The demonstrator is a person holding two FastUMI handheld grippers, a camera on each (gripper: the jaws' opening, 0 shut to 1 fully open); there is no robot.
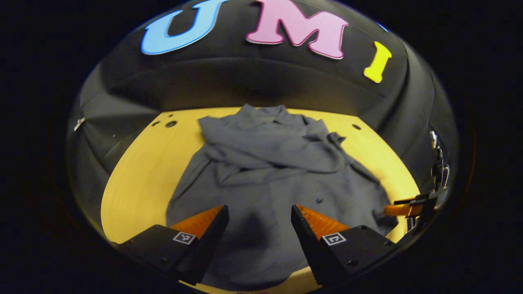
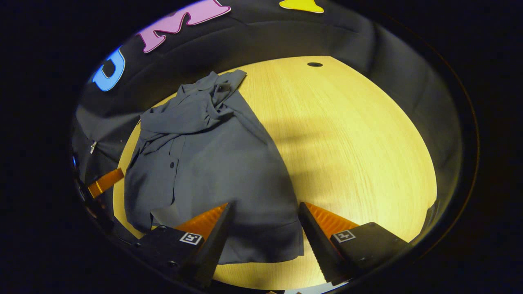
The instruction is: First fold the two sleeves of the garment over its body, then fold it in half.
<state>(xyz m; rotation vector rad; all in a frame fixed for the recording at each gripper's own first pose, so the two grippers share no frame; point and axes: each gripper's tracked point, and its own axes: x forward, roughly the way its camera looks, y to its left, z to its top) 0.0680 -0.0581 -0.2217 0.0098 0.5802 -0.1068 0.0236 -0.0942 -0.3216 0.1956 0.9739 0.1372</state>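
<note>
**Soft shirt, sleeves folded in, hem waiting**

One shirt (image 1: 261,179) lay on the desk (image 1: 139,171), dark grey, thin woven cloth by the look of it. Collar end toward the far edge by the booth wall, hem toward the near edge. It sat nearer the desk's left side as the right gripper view showed it; a broad bare stretch of desk ran off to the right.

Handling, as judged: light, limp, no stiffness at all. It would drape and sag from any single pinch and would likely slide easily on the smooth wood. Not fragile. Best hold seemed to be the two hem corners at the near edge, one per gripper, pinching through a single flat layer so the lower half lifts evenly toward the collar. The bunched upper part looked a poor place to grip, with several layers and loose folds.

Both sleeves (image 1: 269,151) appeared to lie gathered across the chest, rumpled rather than flat; which fold belonged to which sleeve could not be told. A row of small buttons (image 2: 172,165) ran down the front.

Left gripper (image 1: 258,222) hovered over the hem area, fingers apart, nothing between them. Right gripper (image 2: 265,220) hung above the hem's right corner, fingers likewise apart and empty.

Count: one shirt, two sleeves, two grippers, one desk. At least two buttons were plain; more could not be counted.
</note>
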